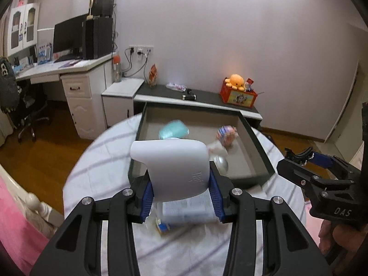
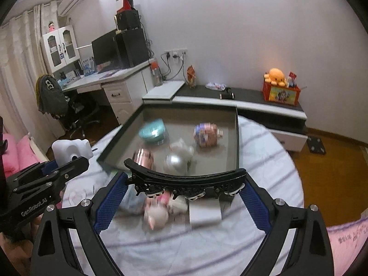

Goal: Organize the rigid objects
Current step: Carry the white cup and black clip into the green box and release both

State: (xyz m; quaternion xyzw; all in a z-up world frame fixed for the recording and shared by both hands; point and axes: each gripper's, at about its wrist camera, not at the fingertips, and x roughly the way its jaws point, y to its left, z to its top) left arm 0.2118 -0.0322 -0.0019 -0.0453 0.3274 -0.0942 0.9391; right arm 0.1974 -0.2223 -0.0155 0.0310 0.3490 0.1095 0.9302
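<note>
Sorting is running partway: left gripper [image 1: 181, 197] is clamping a white device [image 1: 174, 168], right gripper [image 2: 184, 191] a black hair clip [image 2: 184, 179], both nearing the tray's [image 2: 237, 138] near edge, with toys [image 2: 158, 209] waiting on the bedsheet [image 2: 264, 161].

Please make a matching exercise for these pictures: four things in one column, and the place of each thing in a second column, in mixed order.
Things:
1. white device
2. black hair clip
3. teal case
4. orange octopus plush

Places:
A. inside the grey tray
B. between the right gripper's jaws
C. on the red box
D. between the left gripper's jaws

Pairs: 1-D, 2-B, 3-A, 4-C
</note>
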